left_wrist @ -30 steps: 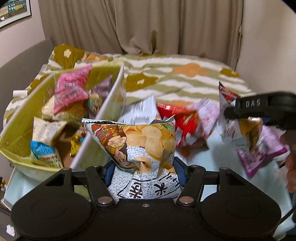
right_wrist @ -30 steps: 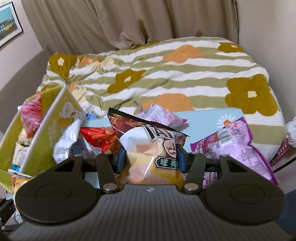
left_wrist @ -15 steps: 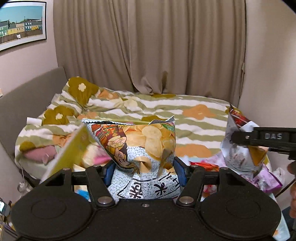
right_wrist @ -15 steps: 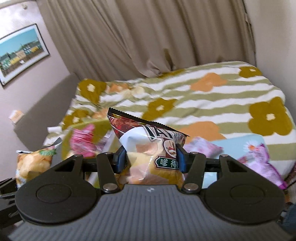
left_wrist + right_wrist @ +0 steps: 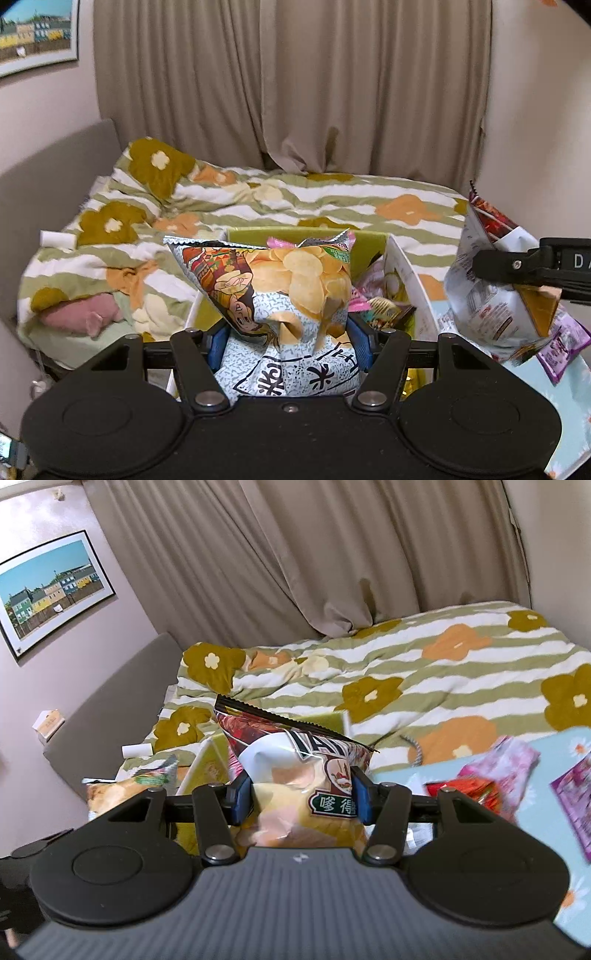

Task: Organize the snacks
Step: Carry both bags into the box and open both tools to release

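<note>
Two handheld grippers are carrying snack bags above a green box [image 5: 306, 234] beside a flower-quilted bed [image 5: 332, 199]. The left gripper [image 5: 286, 343] is clamping a grey chip bag [image 5: 280, 288], long axis upright, serrated top pointing to 12 o'clock. The right gripper [image 5: 300, 797], at 3 o'clock in the left view, is squeezing a red-topped chip bag [image 5: 295, 760], top edge tilting toward 11 o'clock. Open air is lying ahead toward the curtains [image 5: 295, 85].
</note>
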A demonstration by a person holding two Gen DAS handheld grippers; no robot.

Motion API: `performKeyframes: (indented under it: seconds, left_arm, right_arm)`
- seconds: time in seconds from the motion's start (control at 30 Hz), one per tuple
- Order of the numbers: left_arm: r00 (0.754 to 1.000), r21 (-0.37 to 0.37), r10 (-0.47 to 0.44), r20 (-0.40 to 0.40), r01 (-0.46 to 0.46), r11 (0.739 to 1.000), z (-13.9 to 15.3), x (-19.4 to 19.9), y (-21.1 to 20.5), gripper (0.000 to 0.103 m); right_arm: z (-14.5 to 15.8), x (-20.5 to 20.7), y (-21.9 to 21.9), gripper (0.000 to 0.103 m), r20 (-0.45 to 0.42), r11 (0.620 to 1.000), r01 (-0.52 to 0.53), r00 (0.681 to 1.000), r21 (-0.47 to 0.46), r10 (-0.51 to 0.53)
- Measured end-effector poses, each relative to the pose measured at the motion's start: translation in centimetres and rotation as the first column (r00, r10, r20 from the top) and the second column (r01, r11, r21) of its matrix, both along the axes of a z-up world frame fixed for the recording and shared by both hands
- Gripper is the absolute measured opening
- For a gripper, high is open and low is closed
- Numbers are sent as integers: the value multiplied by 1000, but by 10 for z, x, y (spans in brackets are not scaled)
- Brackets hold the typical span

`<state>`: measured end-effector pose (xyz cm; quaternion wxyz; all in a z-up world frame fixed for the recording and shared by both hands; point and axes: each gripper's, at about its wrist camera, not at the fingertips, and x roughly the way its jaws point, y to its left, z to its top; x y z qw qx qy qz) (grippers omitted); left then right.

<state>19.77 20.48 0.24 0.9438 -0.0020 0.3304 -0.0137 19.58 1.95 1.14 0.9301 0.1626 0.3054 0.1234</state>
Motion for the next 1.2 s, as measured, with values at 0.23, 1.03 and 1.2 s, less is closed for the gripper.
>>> performKeyframes:
  seconds: [0.23,1.03,1.2]
  left_arm:
    - [993,-74,-109,-34,106,992,-23,7,10,101]
    - [998,-45,24,-62,-27,999,-20,-6,54,102]
    - [996,-44,42,-85,-46,998,-27,0,62,102]
  right_arm:
    - [-15,-5,31,68,-44,997,73,996,-22,-74]
    - [-22,24,69,70,-15,993,-18,1000,-113,16]
    - [-30,35,87,95,13,987,-63,998,-148,65]
